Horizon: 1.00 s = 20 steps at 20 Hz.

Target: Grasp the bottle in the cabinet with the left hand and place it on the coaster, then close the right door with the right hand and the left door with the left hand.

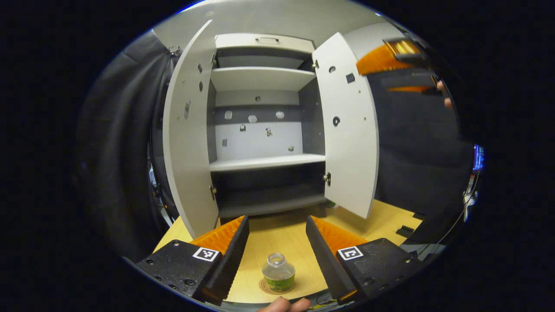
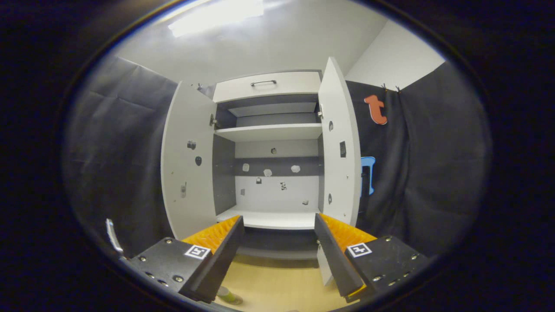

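A small clear bottle point(image 1: 278, 273) with a green label stands upright on a round brown coaster point(image 1: 265, 287) on the wooden table, close in front of me. My left gripper point(image 1: 276, 220) is open, its fingers spread to either side above the bottle without touching it. The cabinet's left door point(image 1: 187, 130) and right door point(image 1: 347, 125) both stand wide open. My right gripper point(image 2: 278, 219) is open and faces the cabinet, close to the right door point(image 2: 340, 147). It appears too at the upper right of the left gripper view point(image 1: 375, 78), right of that door. The bottle's edge point(image 2: 227, 295) peeks in low.
The cabinet's shelves point(image 1: 266, 162) are bare, and a drawer with a handle point(image 2: 264, 84) sits on top. Black cloth hangs on both sides. A hand's fingers point(image 1: 286, 305) show at the table's near edge. Small dark items point(image 1: 405, 229) lie on the table at right.
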### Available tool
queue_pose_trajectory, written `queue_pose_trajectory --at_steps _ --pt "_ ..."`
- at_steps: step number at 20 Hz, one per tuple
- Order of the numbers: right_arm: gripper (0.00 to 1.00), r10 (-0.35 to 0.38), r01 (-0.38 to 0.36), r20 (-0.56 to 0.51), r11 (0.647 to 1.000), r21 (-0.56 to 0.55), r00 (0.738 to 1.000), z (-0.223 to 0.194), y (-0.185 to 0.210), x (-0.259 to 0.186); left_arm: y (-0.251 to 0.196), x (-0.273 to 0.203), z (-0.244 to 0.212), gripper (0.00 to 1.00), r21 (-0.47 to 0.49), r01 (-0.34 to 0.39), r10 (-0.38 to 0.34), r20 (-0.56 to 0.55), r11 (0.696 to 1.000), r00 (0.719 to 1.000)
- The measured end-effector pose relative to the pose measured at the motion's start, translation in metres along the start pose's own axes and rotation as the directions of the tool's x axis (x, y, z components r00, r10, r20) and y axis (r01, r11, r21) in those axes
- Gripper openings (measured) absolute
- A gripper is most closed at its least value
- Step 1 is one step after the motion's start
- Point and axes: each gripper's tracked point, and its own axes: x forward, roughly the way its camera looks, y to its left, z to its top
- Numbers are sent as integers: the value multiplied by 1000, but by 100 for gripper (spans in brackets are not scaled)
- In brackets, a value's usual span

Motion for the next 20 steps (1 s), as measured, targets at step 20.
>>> queue_pose_trajectory --at_steps 20 --pt "98 -147 147 80 989 11 986 51 -170 21 130 -27 201 87 -94 -137 142 45 986 989"
